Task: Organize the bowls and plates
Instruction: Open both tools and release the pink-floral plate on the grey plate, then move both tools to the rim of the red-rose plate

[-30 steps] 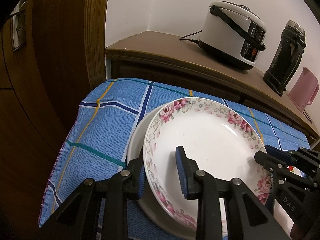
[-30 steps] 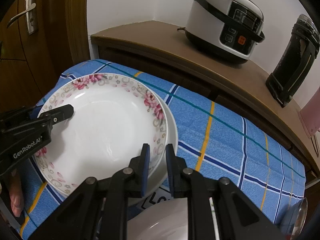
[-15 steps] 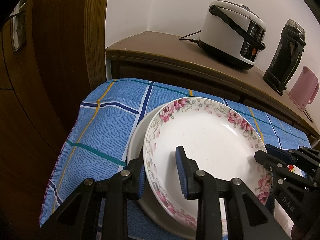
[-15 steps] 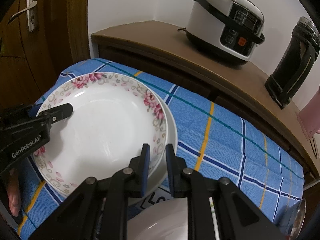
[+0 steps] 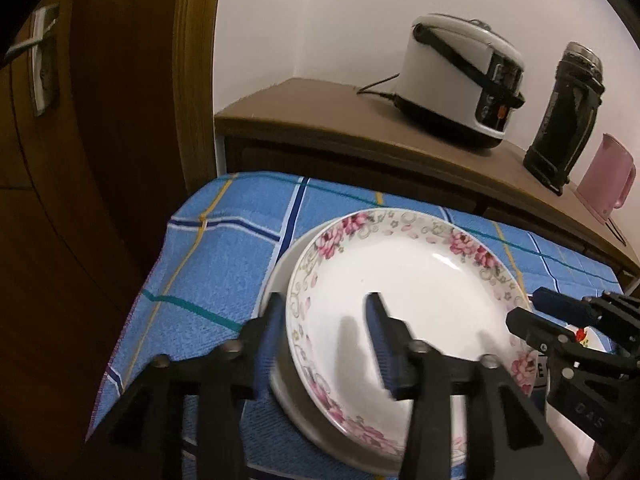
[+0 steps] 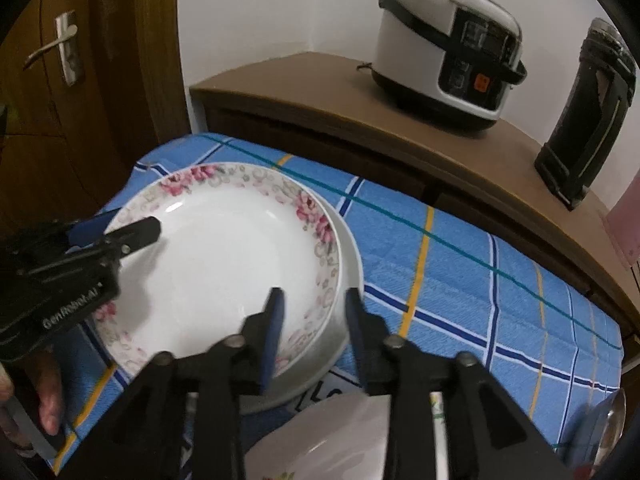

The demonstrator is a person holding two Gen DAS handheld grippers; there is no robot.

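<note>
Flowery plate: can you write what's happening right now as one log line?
floral plate: stacked on plain white plate | left gripper: opening, astride rim | right gripper: opening, astride rim | blue checked cloth: underneath

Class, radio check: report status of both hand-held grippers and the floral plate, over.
Left hand-held gripper and right hand-held gripper opening, straddling the rim. Floral plate sits on plain white plate. Nothing blocking.
</note>
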